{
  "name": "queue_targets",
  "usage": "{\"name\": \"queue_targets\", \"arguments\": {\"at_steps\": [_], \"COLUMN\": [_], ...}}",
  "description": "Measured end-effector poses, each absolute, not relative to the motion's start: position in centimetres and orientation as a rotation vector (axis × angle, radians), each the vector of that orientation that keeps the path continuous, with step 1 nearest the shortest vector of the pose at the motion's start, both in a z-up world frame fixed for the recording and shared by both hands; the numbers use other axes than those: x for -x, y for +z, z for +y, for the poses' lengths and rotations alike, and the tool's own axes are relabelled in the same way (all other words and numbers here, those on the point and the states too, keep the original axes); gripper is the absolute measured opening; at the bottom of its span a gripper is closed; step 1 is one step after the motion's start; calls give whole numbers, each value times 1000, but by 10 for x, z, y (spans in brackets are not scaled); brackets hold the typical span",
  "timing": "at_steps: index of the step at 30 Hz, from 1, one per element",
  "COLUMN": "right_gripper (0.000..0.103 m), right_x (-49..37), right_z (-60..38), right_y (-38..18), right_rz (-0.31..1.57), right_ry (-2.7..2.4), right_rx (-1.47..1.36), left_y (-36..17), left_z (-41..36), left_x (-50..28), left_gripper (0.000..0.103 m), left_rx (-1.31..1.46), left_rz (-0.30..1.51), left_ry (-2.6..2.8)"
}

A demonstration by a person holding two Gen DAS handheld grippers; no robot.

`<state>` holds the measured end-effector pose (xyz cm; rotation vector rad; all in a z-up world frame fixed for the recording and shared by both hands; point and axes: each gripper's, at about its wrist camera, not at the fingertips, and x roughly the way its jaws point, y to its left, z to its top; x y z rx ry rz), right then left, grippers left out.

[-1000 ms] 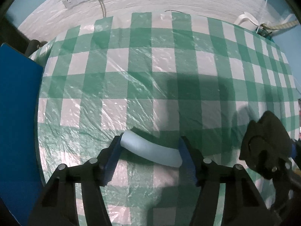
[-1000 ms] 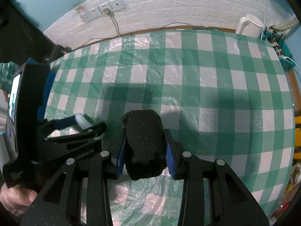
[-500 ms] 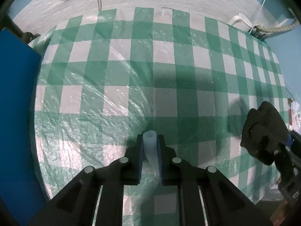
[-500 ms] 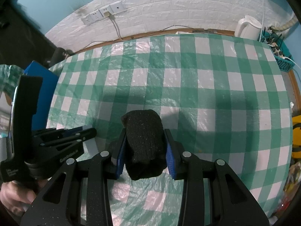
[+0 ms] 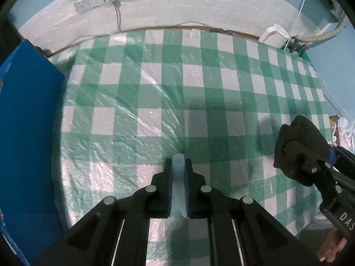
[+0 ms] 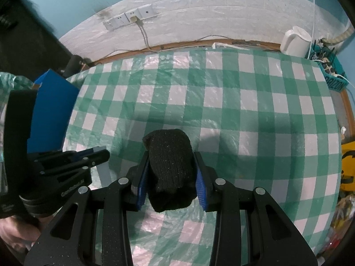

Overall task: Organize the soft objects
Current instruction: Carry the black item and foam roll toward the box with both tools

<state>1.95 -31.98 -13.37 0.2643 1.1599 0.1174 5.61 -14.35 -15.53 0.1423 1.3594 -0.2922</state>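
Observation:
My left gripper (image 5: pixel 178 166) is shut on a pale blue soft foam piece (image 5: pixel 178 177), squeezed thin between the blue pads and held above the green checked tablecloth (image 5: pixel 155 88). My right gripper (image 6: pixel 170 161) is shut on a black knitted sock (image 6: pixel 169 164), bunched between its blue pads, above the cloth. The right gripper with the sock also shows at the right of the left wrist view (image 5: pixel 301 148). The left gripper shows at the left of the right wrist view (image 6: pixel 97 155), the pale piece hanging below it.
A blue box (image 5: pixel 28 137) stands at the table's left edge. A white kettle (image 6: pixel 295 41) and a teal basket (image 6: pixel 332 75) of cables sit at the far right corner. Wall sockets (image 6: pixel 128 18) with a cable are on the white brick wall.
My left gripper closed on the pale blue piece, squeezed it flat and lifted it off the cloth. My right gripper kept its hold on the black sock and rose slightly.

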Motion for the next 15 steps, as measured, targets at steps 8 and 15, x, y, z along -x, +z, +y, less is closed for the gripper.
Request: {"name": "queue_targets", "arguments": {"at_steps": [8,15], "right_gripper": [36,35], "right_x": [-14,-14], "right_z": [-309,-300], "right_y": [-113,-93], "right_rz": [1135,1104], "right_ry": [136,146], "right_rx": [-243,-233], "left_y": [-123,-97], "left_z": [-134,-134], "left_x": [-52,-47], "left_gripper": [9,9], "left_rx": [-192,-229], "left_rz": [1283,1206], "left_ry": [-265,-250]}}
